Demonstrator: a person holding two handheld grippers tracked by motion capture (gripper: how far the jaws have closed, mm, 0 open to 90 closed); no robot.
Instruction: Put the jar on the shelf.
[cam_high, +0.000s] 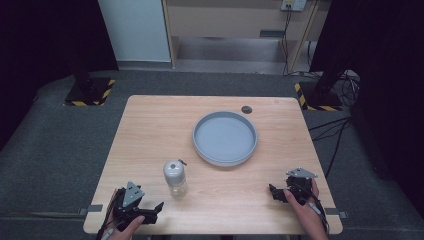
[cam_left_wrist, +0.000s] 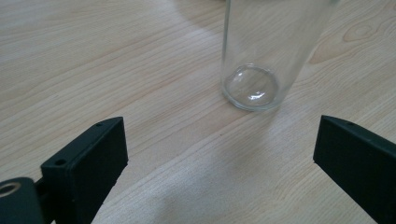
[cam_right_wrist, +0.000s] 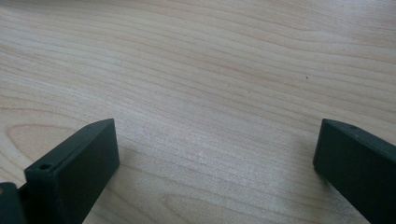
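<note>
Both grippers, left gripper (cam_high: 150, 212) and right gripper (cam_high: 278, 192), sit wide open low in frame; the lidded glass jar (cam_high: 175, 178), lower centre near the plate (cam_high: 225, 159), could tip if nudged off-centre.

A clear glass jar (cam_high: 175, 178) with a grey lid stands upright near the counter's (cam_high: 150, 125) front edge, just left of centre (its thick round base reads plainly in the left gripper view). At its 1 o'clock, apart from it, a round grey rimmed tray (cam_high: 225, 138) lies flat and empty.
</note>
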